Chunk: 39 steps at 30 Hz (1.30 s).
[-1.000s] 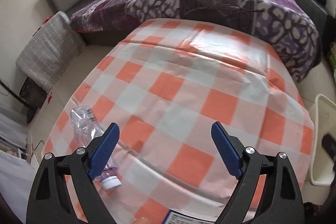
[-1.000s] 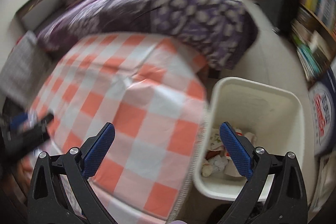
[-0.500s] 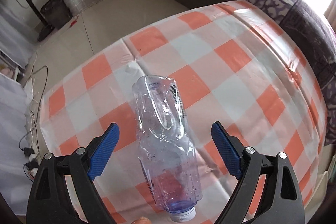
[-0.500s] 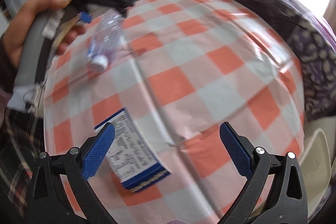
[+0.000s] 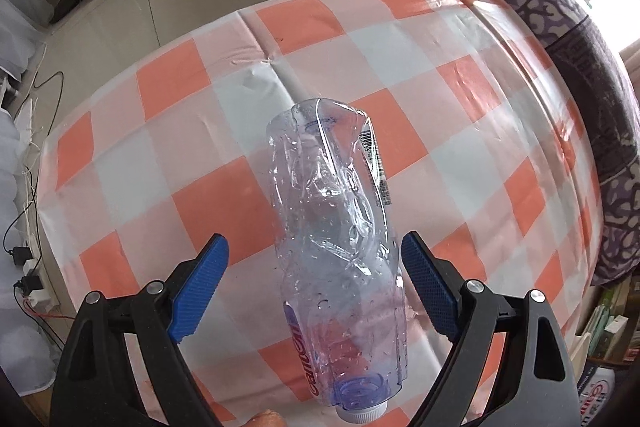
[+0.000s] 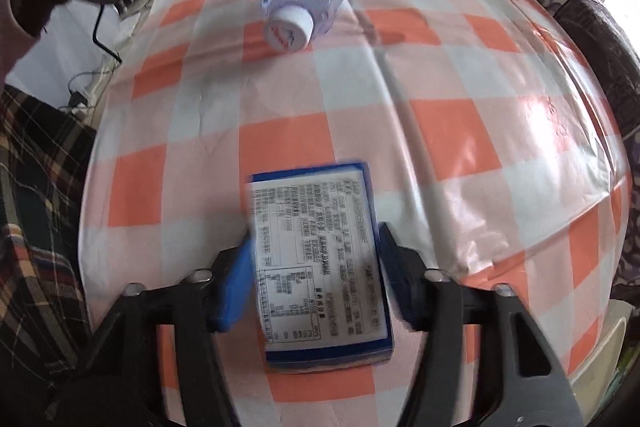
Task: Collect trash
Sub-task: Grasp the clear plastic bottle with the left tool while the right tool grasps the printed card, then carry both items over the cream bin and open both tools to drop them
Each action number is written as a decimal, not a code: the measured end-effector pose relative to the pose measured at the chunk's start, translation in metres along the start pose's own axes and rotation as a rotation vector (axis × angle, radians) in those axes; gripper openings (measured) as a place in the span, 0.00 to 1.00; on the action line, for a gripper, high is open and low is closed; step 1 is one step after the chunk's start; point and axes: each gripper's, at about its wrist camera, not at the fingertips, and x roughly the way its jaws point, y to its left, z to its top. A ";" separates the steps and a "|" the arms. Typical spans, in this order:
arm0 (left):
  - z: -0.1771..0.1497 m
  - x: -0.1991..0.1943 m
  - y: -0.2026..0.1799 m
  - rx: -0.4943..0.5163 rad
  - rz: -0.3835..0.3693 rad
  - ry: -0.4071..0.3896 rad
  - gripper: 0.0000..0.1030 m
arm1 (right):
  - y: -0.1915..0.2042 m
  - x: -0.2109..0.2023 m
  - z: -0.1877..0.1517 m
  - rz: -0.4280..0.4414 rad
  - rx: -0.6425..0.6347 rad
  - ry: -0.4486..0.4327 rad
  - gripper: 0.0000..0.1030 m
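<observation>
**A:** What is on the table?

**B:** A checked orange, pink and white tablecloth (image 6: 440, 131) covers it. Two pieces of trash lie on the cloth: a crushed clear plastic bottle (image 5: 340, 239) with a white cap, lying on its side near the far edge as the right wrist camera sees it, and a flat blue-edged carton (image 6: 320, 267) with printed text, nearer the person.

**A:** Where are the two tools?

**B:** The left gripper (image 5: 316, 283) points steeply down over the bottle. Its jaws have just been closing, with the bottle between them. The right-hand blue pad sits at the bottle's side, while a clear gap shows at the left-hand pad, so the jaws are spread and not yet pinching. The right gripper (image 6: 316, 275) straddles the carton. Its jaws have also just been closing, and the blue pads sit at the carton's two long edges. The picture is blurred, so I cannot tell whether they press yet.

**A:** Which step is this?

**B:** It looks like the grasp stage, both tools taking one item each.

**A:** And next?

**B:** Probably finishing both squeezes. The bottle is dented and slippery-looking, so it needs a firm, centred grip. The carton lies flat, so the pads must catch its thin edges. Then both need lifting towards a bin, which I cannot make out clearly here.
</observation>
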 end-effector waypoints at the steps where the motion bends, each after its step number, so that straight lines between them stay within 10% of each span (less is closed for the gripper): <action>1: 0.000 -0.001 0.000 0.006 -0.003 -0.003 0.69 | -0.002 -0.001 0.002 0.010 0.015 -0.006 0.52; 20: -0.007 -0.085 -0.031 0.054 -0.108 -0.361 0.60 | -0.063 -0.059 0.015 -0.158 0.338 -0.289 0.52; 39: -0.067 -0.170 -0.111 0.216 -0.217 -0.644 0.59 | -0.133 -0.142 -0.040 -0.391 0.674 -0.535 0.52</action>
